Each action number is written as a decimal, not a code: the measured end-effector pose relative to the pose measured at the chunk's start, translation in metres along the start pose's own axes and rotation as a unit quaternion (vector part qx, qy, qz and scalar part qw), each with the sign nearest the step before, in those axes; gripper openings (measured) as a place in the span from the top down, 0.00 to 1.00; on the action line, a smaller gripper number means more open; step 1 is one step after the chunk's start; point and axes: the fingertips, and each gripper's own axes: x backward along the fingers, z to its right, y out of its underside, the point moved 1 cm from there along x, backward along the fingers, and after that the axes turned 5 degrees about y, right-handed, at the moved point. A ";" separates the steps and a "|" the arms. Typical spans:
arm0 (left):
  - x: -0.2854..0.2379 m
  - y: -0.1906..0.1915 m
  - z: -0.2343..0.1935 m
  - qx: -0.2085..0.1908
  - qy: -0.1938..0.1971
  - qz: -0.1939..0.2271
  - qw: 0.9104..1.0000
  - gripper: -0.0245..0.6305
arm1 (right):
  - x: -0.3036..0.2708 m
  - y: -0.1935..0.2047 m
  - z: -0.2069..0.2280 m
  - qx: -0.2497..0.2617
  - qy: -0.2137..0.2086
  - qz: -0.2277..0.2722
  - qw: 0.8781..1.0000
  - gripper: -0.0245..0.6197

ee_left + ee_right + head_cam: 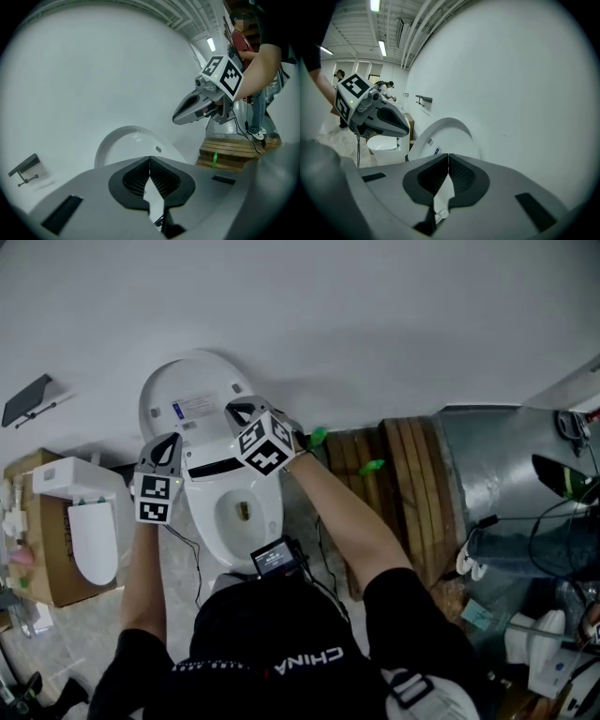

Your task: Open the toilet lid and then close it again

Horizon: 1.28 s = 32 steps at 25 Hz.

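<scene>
White toilet lid [192,397] stands raised, leaning back against the white wall [375,315]. Its long axis runs up the wall from the hinge at the back of the toilet bowl [206,531]. The rounded end is topmost, and the underside, which carries a small label, faces me. The bowl below it lies open, its front end pointing toward my body.

I hold 2 grippers out ahead of me, 1 on each side of the lid's lower part. My left gripper [167,439] sits just beside the lid's lower left edge, and my left arm reaches straight forward along the bowl's left side. My right gripper [236,409] overlaps the lid's lower right edge in the head view. My right forearm comes in on a slant from the lower right, past the bowl's right side. I cannot tell whether either gripper touches the lid. Both point toward the wall, tipped a little downward, with their marker cubes facing up.

Both grippers are closed with nothing between the jaws. In each gripper view the ribbed black pads meet at the tips, and the lid rises beyond them.

To the left, a second toilet [94,540] rests on a cardboard box [52,568]. To the right lies a wooden pallet [403,474].
</scene>
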 end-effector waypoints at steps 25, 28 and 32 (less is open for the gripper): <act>0.244 0.124 0.107 0.003 0.043 0.012 0.999 0.95 | 0.150 0.014 -0.240 -0.007 0.038 -0.037 0.999 0.94; 0.275 0.130 0.131 -0.001 0.060 0.020 0.998 0.95 | 0.183 0.019 -0.269 -0.012 0.048 -0.043 0.998 0.94; 0.305 0.134 0.157 -0.006 0.075 0.024 0.997 0.95 | 0.221 0.027 -0.297 -0.021 0.055 -0.050 0.997 0.94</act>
